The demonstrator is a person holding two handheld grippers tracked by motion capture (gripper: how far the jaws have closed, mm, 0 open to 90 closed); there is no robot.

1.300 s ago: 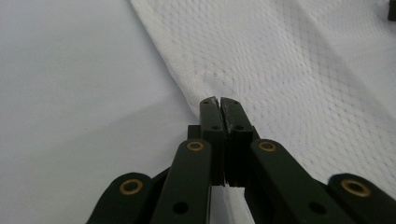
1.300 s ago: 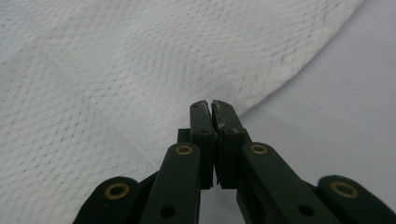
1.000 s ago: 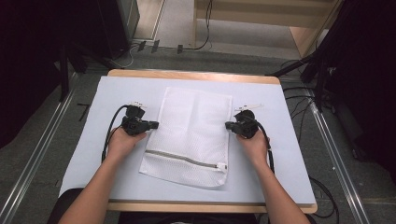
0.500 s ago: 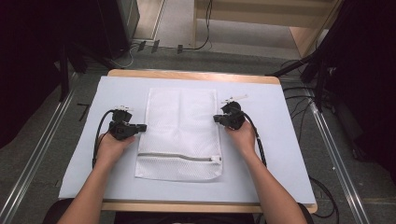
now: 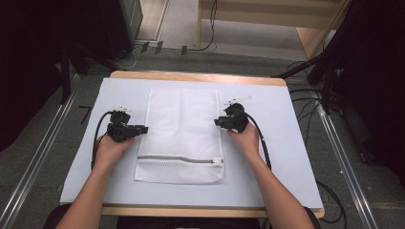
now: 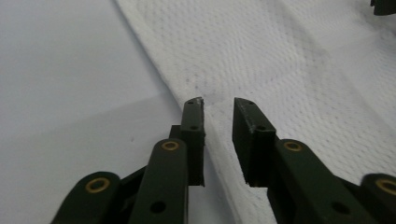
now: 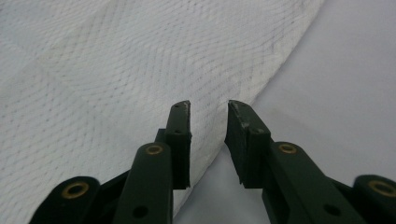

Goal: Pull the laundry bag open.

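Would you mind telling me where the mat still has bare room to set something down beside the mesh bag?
The mat is bare on its right strip beyond the right gripper, on its left strip outside the left gripper, and along the far edge. The middle is crowded: the mesh bag lies there with both grippers at its sides.

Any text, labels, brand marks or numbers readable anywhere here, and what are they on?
None can be read.
White mesh laundry bag: no print or brand visible on its mesh or by its zipper.
Small white tags on the left gripper and right gripper: too small and blurred to read.
Dark mark on the table cover: could be a "7" or tape; cannot tell.
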